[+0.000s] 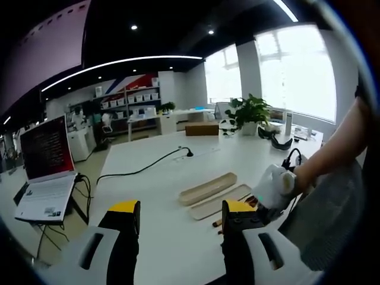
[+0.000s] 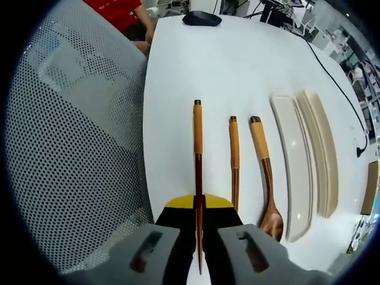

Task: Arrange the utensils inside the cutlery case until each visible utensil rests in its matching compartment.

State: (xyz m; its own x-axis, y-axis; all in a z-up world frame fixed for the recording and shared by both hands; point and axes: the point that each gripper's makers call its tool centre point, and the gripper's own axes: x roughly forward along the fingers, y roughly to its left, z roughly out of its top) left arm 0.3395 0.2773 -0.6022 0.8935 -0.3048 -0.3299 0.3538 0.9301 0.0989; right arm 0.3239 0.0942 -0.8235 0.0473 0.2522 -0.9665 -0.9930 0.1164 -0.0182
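Observation:
In the right gripper view, my right gripper [image 2: 199,205] is shut on a wooden chopstick [image 2: 198,148] with an orange-wrapped handle that points away from me. A second chopstick [image 2: 234,160] and a wooden spoon [image 2: 265,178] lie parallel to its right on the white table. Right of them are the beige case tray [image 2: 294,160] and its lid [image 2: 322,148], both with nothing in them. In the left gripper view, my left gripper [image 1: 181,209] hangs open above the table, well short of the case halves [image 1: 209,188]. A gloved hand [image 1: 273,187] is beside them.
A grey mesh chair back [image 2: 77,148] stands close on the left of the table edge. A black cable [image 1: 142,169] crosses the table; a laptop [image 1: 47,160] stands at left. A plant [image 1: 249,113] and a cardboard box [image 1: 202,129] are at the far end.

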